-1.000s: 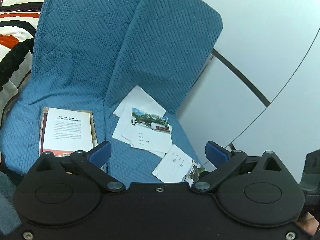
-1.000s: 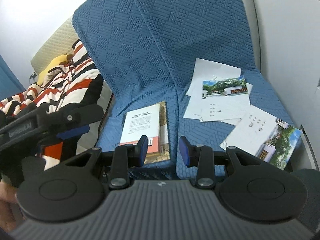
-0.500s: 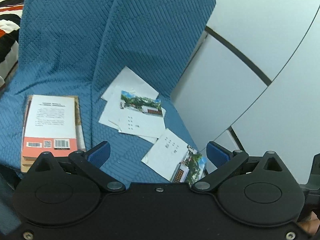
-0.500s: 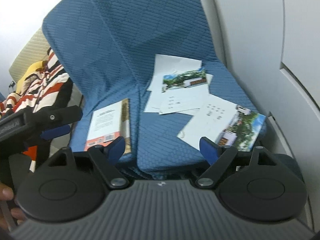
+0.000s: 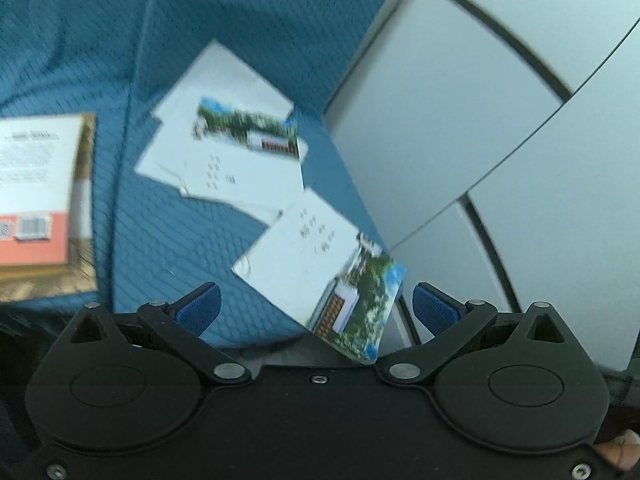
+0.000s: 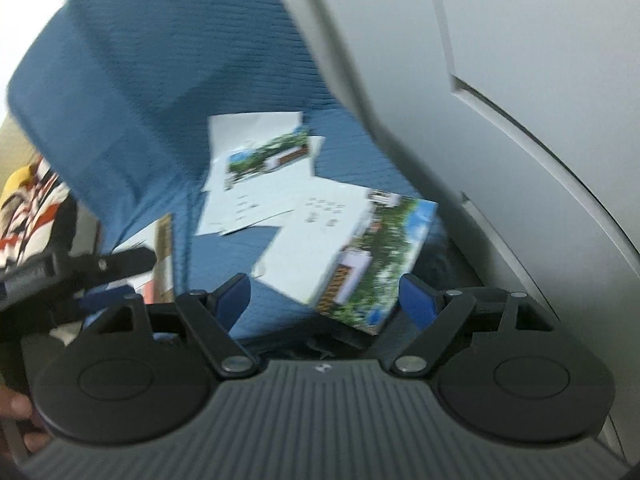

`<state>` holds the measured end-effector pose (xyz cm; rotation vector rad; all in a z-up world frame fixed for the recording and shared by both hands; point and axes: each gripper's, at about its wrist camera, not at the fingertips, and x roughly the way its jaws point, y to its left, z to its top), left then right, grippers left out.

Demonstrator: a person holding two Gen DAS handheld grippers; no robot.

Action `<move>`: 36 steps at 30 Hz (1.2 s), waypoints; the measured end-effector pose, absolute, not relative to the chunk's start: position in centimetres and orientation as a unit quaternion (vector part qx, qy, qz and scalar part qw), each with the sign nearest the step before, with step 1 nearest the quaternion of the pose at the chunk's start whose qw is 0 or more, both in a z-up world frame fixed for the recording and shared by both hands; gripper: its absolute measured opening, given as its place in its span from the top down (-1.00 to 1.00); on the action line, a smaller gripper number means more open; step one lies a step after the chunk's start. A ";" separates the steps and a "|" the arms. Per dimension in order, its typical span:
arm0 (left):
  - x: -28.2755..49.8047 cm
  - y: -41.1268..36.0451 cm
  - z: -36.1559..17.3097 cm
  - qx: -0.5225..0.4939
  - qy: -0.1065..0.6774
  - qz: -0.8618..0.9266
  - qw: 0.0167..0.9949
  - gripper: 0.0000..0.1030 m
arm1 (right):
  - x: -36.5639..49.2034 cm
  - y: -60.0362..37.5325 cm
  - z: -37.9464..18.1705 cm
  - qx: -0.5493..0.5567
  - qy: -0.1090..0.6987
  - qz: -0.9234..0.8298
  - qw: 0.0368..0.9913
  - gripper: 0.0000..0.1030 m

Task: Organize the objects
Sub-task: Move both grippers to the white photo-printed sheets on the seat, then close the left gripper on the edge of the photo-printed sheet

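A loose white card with a green photo end (image 5: pixel 320 264) lies at the front right of the blue seat cushion (image 5: pixel 168 232); it also shows in the right wrist view (image 6: pixel 344 248). A pile of white papers with a photo card on top (image 5: pixel 236 156) lies behind it, also seen in the right wrist view (image 6: pixel 260 184). A stack of books (image 5: pixel 40 192) lies on the left cushion. My left gripper (image 5: pixel 316 308) is open and empty just short of the near card. My right gripper (image 6: pixel 324 296) is open and empty over the same card's near end.
The blue quilted backrest (image 5: pixel 240 20) rises behind the papers. A white panelled wall (image 5: pixel 500 120) closes the right side. Striped bedding (image 6: pixel 28 208) lies far left. The left gripper's body (image 6: pixel 60 272) shows at the left of the right wrist view.
Both grippers have moved forward and right toward the near card. The right gripper has gone from nearly shut to wide open. The current frames are motion-blurred.
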<state>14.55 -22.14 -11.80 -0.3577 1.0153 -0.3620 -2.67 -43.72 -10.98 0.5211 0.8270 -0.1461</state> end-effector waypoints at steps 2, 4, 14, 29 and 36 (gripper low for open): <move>15.2 -23.1 -13.4 -0.168 0.499 -0.167 0.834 -0.98 | -2.6 -44.8 -11.9 0.255 0.396 -0.080 0.879 -0.61; 15.8 -24.0 -15.3 -0.177 0.519 -0.166 0.819 -0.98 | -2.3 -45.6 -12.8 0.259 0.398 -0.083 0.876 -0.61; 17.9 -27.7 -24.1 -0.244 0.606 -0.173 0.737 -0.76 | 0.8 -49.1 -16.5 0.284 0.415 -0.076 0.861 -0.59; 19.6 -30.6 -32.9 -0.385 0.651 -0.193 0.625 0.17 | 3.9 -52.1 -20.7 0.326 0.444 -0.079 0.831 -0.59; 19.7 -30.9 -33.3 -0.421 0.648 -0.209 0.599 0.68 | 4.9 -52.8 -21.7 0.375 0.447 -0.061 0.810 -0.59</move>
